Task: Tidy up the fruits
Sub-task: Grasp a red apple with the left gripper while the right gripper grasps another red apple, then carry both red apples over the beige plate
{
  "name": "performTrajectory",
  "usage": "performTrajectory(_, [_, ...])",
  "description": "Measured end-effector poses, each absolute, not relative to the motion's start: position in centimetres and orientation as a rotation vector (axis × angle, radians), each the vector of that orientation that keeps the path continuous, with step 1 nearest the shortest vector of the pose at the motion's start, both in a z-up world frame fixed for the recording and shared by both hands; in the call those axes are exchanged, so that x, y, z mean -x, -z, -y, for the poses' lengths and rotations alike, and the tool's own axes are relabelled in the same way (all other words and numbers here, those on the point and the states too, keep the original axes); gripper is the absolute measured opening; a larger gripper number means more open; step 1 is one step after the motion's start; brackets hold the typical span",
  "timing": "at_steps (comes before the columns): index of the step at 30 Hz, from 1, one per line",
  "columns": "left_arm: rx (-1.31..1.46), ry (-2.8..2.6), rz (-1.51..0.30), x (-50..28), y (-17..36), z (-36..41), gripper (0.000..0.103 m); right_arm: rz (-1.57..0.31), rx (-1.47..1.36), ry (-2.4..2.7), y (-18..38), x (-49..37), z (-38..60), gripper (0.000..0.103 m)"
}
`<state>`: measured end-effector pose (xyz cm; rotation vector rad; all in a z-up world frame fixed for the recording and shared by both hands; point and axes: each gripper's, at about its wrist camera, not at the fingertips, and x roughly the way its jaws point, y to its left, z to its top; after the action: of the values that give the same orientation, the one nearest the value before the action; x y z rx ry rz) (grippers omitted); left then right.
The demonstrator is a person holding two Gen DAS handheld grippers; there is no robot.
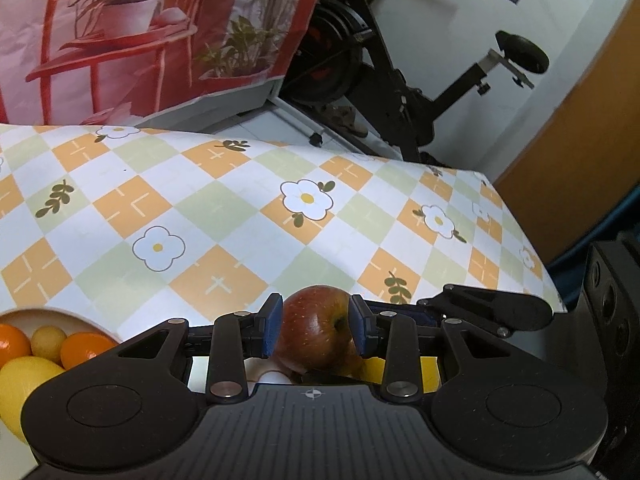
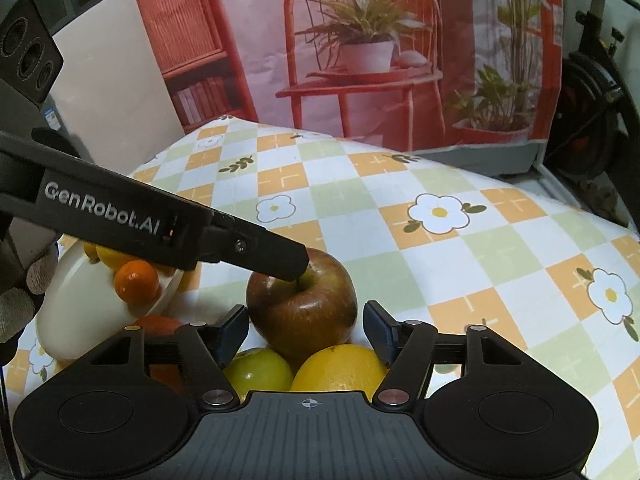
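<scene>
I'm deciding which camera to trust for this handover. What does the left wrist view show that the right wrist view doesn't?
Only the left wrist view shows the left gripper with its blue pads pressed on the red-brown apple.

Only the right wrist view shows the right gripper open around that apple, plus a green apple and a large yellow citrus below.

Both show the apple, the cream bowl of oranges and the checked floral tablecloth.
</scene>
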<state>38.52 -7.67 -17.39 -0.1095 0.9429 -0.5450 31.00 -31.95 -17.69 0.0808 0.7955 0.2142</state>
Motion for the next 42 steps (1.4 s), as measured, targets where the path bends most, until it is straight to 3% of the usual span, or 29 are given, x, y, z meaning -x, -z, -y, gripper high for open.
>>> performTrajectory(23, [0.084, 0.591, -0.988, -39.5, 18.1, 7.4, 0.036, -0.801, -0.081, -0.22, 17.5, -31.3, 32.0, 0.055])
performTrajectory(42, [0.118, 0.548, -0.905, -36.0, 14.6, 2.9, 0.036, -0.745, -0.011, -0.292, 14.0, -30.8, 27.1, 0.055])
